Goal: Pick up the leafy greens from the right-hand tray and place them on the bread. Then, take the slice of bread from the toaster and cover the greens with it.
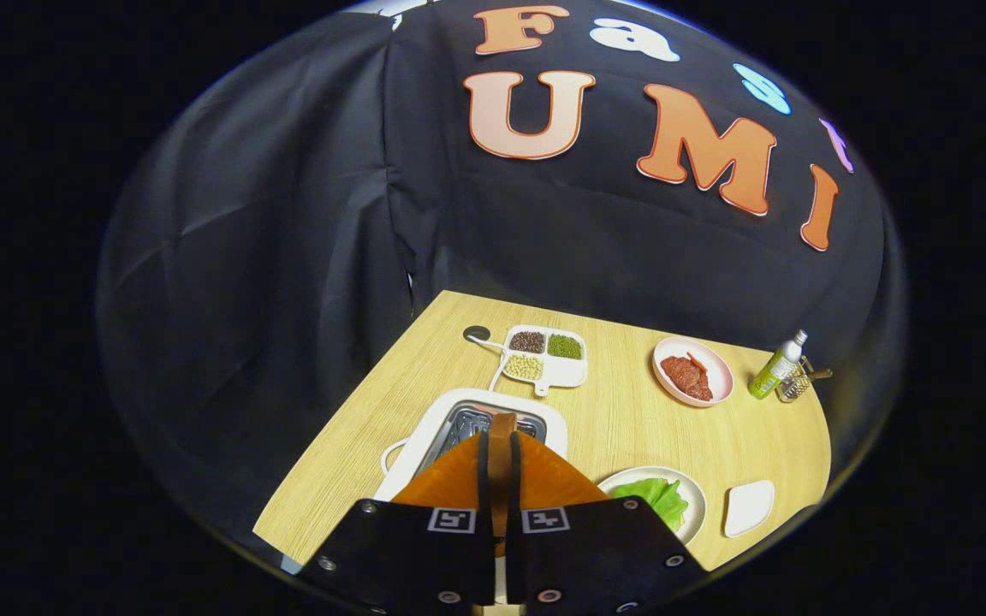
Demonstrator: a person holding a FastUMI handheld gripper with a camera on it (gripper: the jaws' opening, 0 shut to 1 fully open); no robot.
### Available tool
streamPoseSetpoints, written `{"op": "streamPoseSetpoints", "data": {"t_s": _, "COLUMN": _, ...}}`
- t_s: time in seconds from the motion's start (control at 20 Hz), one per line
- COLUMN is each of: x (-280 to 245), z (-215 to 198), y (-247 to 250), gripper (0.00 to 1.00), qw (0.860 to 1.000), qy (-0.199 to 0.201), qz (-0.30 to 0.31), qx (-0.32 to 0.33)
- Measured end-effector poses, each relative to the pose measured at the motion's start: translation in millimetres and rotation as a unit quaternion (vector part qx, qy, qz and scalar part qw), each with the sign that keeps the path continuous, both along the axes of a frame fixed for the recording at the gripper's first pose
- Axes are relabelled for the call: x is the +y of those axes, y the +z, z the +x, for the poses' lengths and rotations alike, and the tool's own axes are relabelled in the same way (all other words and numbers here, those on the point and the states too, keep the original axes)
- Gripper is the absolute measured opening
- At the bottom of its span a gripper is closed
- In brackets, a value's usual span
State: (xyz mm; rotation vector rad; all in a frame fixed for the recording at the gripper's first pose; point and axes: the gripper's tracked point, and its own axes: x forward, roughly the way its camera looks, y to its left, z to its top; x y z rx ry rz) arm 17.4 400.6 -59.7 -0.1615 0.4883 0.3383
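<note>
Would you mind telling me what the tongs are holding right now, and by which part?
The tongs are shut on a slice of bread, pinching it by its edge, face to face between the fingers, above the toaster.

— What surrounds the table (681, 445)?
— Black cloth (288, 257), hanging in soft folds behind it and beside it, with a vertical seam where two panels meet just behind the table's far corner.
— And the table itself?
— Pale wood grain, light and evenly lit, with a rounded edge. A small round cable port (476, 333) sits near that far corner, and a white cord (495, 370) runs from it across the top.
</note>
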Motion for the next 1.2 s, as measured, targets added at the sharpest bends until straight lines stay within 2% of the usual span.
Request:
{"op": "streamPoseSetpoints", "data": {"t_s": 0.3, "x": -14, "z": -7, "y": 41, "gripper": 0.05, "qw": 0.999, "qy": 0.0, "qz": 0.034, "qx": -0.018}}
{"op": "streamPoseSetpoints", "data": {"t_s": 0.6, "x": -51, "z": -4, "y": 78, "gripper": 0.05, "qw": 0.998, "qy": -0.012, "qz": 0.054, "qx": -0.043}}
{"op": "streamPoseSetpoints", "data": {"t_s": 0.85, "x": -77, "z": -7, "y": 66, "gripper": 0.05, "qw": 0.998, "qy": -0.014, "qz": 0.042, "qx": -0.051}}
{"op": "streamPoseSetpoints", "data": {"t_s": 1.2, "x": -106, "z": -9, "y": 11, "gripper": 0.05, "qw": 0.998, "qy": -0.009, "qz": 0.056, "qx": -0.01}}
